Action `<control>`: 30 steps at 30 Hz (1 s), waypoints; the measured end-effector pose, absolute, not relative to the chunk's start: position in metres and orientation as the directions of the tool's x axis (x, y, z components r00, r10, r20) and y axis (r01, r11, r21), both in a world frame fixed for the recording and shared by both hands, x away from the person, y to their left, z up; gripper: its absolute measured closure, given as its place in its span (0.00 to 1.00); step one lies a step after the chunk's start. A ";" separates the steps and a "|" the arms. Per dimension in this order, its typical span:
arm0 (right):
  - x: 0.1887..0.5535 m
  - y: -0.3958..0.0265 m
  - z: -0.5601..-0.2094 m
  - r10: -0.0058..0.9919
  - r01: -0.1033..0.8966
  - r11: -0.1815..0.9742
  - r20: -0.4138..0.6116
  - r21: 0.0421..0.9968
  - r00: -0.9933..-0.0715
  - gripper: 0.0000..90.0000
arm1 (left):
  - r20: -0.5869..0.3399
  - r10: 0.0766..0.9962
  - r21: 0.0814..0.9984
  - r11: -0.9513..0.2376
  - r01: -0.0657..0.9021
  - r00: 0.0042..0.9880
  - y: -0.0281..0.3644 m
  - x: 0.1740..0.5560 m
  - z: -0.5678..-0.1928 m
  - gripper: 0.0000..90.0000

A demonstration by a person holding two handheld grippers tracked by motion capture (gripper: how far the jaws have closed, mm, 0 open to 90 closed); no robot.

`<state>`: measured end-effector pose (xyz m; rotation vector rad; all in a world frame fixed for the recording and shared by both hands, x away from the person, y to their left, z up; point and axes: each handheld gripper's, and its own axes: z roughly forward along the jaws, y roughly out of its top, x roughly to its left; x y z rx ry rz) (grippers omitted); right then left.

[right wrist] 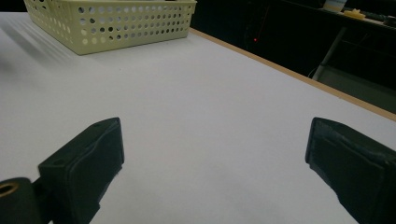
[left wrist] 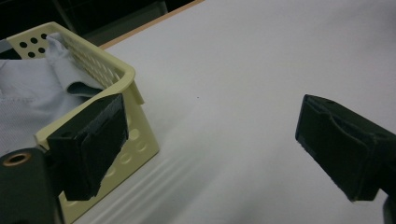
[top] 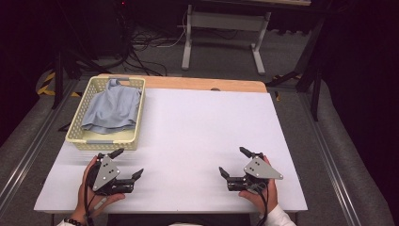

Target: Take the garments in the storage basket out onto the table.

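Both grippers rest at the near table edge, jaws wide apart and empty.
Left gripper [top: 128, 165] should reach over the basket [top: 77, 123] rim, pinching the grey cloth [top: 112, 110] at a raised fold; right gripper [top: 234, 162] waits.

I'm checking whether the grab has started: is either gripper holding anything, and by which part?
Nothing is held. The left gripper and right gripper rest open on the white table; the blue-grey garment lies untouched in the yellow basket.
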<state>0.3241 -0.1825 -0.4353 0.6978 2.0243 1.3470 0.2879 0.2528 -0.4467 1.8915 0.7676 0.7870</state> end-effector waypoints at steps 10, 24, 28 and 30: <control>0.322 -0.185 -0.432 0.713 0.082 0.342 -0.202 0.936 -0.671 0.07 | 0.223 0.778 0.906 -0.387 0.170 0.587 0.254 0.285 -0.443 0.13; 0.325 -0.182 -0.435 0.712 0.103 0.345 -0.189 0.933 -0.676 0.07 | 0.223 0.844 0.920 -0.347 0.181 0.487 0.266 0.297 -0.400 0.17; 0.326 -0.181 -0.438 0.712 0.117 0.349 -0.182 0.930 -0.678 0.07 | 0.199 0.859 0.910 -0.341 0.236 0.472 0.271 0.329 -0.367 0.17; 0.327 -0.182 -0.438 0.712 0.122 0.349 -0.178 0.929 -0.679 0.07 | 0.220 0.869 0.879 -0.374 0.295 0.444 0.274 0.367 -0.353 0.16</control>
